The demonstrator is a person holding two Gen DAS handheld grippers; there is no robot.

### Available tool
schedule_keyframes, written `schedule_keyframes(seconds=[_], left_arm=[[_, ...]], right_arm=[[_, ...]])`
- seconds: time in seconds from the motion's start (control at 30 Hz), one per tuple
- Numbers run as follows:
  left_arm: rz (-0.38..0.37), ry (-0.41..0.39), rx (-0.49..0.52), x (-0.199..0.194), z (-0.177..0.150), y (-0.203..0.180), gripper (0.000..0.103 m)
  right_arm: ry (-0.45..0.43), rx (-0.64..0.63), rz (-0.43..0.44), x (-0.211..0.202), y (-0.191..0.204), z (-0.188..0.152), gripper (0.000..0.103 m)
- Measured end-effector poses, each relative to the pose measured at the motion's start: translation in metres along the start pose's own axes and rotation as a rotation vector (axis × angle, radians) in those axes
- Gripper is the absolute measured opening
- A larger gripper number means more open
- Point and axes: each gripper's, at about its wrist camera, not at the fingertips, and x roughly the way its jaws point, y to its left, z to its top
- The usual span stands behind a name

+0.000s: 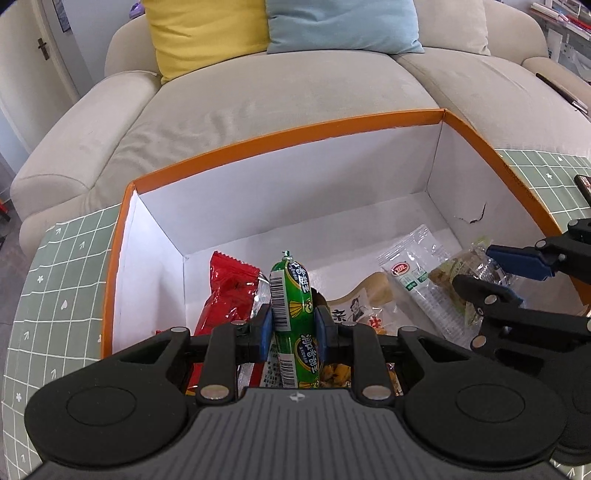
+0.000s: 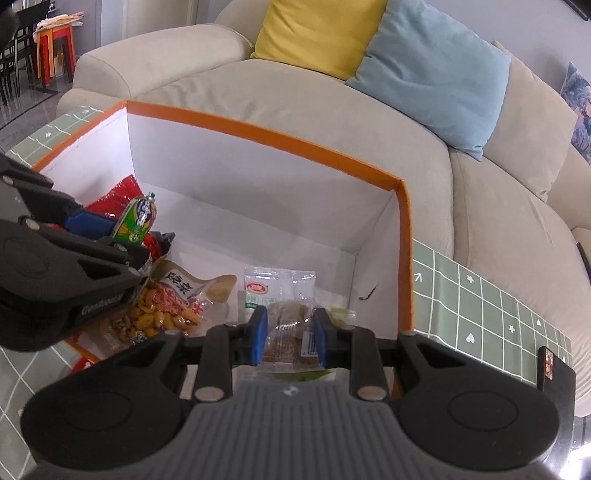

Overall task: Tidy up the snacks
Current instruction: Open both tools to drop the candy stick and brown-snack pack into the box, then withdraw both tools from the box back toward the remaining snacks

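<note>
Both grippers sit low in frame, angled down into the box [image 1: 295,136], an orange-rimmed carton with white walls on a green checked tablecloth [image 1: 66,288] in front of a beige sofa [image 1: 277,85].

Left gripper [image 1: 294,325]: blue pads clamped on a green sausage stick [image 1: 291,317], held upright over the left part of the box, just beside a red snack bag [image 1: 229,295].

Right gripper [image 2: 290,338]: closed on a clear-wrapped brownish snack packet [image 2: 286,332], over the right part of the box near the wall with a small tear.

Progress: partway, judging by contents. Already lying on the box floor: the red bag, a nut mix bag [image 2: 166,310] and a clear packet with a green label [image 2: 258,291]. Both held snacks are inside the box outline but not released. No loose snacks show on the cloth in either view, so these two may be among the last; can't confirm.

Pose: both grippers tilted steeply downward, side by side, close together but apart. Yellow cushion [image 1: 207,33] and blue cushion [image 1: 340,26] behind.
</note>
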Motion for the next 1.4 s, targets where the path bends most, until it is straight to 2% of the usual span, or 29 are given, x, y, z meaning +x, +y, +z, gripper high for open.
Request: schedule_keyframes(seconds=[0.27, 0.37, 0.47, 0.53, 0.7, 0.9, 1.1, 1.4], left_arm=[[-0.001, 0.007, 0.005, 0.001, 0.002, -0.001, 0.029], [-0.011, 0.017, -0.002, 0.000, 0.002, 0.000, 0.032], [-0.002, -0.016, -0.012, -0.007, 0.000, 0.001, 0.037], [0.020, -0.034, -0.006, -0.013, 0.001, 0.002, 0.045], [0.033, -0.085, -0.014, -0.033, 0.003, 0.008, 0.057], [0.031, -0.109, -0.033, -0.055, -0.001, 0.011, 0.058], [0.035, -0.132, -0.036, -0.081, -0.016, 0.013, 0.058], [0.066, -0.211, -0.021, -0.124, -0.056, 0.012, 0.060]], right_arm=[[-0.022, -0.007, -0.004, -0.007, 0.000, -0.001, 0.025], [-0.040, -0.014, -0.011, -0.014, 0.002, -0.001, 0.033], [-0.070, -0.050, -0.032, -0.023, 0.008, -0.002, 0.042], [-0.080, -0.073, -0.047, -0.027, 0.010, -0.003, 0.045], [-0.093, -0.049, -0.061, -0.039, 0.007, -0.006, 0.056], [-0.106, 0.013, -0.045, -0.057, 0.002, -0.011, 0.064], [-0.134, 0.051, -0.024, -0.083, 0.003, -0.022, 0.068], [-0.172, 0.113, 0.006, -0.121, 0.005, -0.055, 0.071]])
